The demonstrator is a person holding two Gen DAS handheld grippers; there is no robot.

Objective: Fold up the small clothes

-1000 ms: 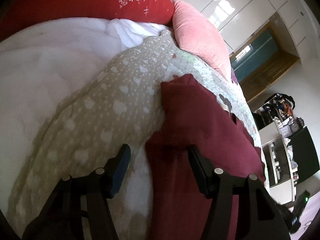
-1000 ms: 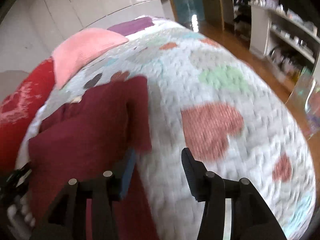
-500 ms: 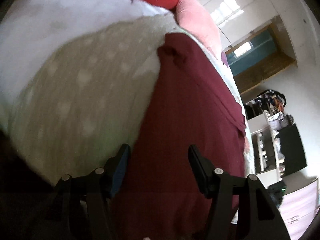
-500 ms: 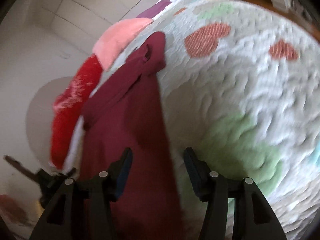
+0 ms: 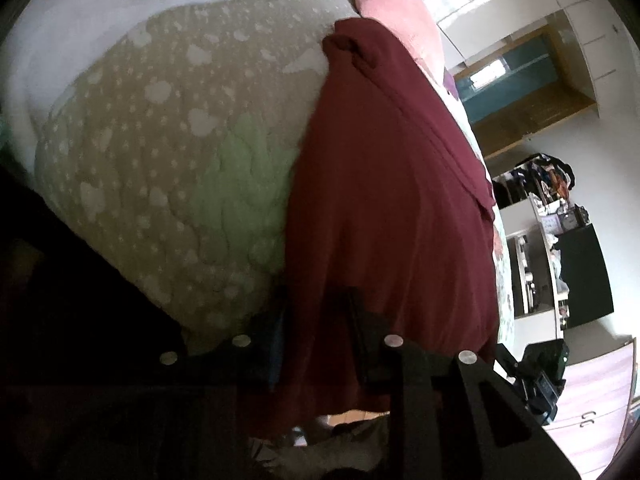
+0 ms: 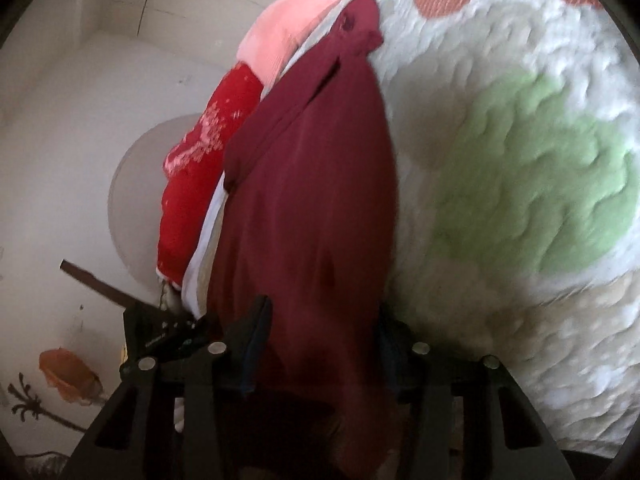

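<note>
A dark red garment [image 5: 384, 184] lies stretched along the quilted bed cover [image 5: 168, 152], its near hem hanging over the bed's edge. My left gripper [image 5: 316, 320] is at the left corner of that hem, fingers apart, with the cloth lying between them. In the right wrist view the same garment [image 6: 312, 208] runs away from me. My right gripper [image 6: 320, 332] is at the hem's right corner, fingers still wide apart with the cloth draped between them. The fingertips are partly hidden by cloth and shadow.
A pink pillow [image 5: 396, 12] and a red pillow [image 6: 200, 168] lie at the head of the bed. The heart-patterned quilt [image 6: 520, 184] spreads to the right. Shelves and a dark cabinet [image 5: 580, 272] stand beyond the bed.
Both grippers have dropped down and back to the bed's near edge, from above the garment to its hanging hem. The cloth now lies between the fingers of each.
</note>
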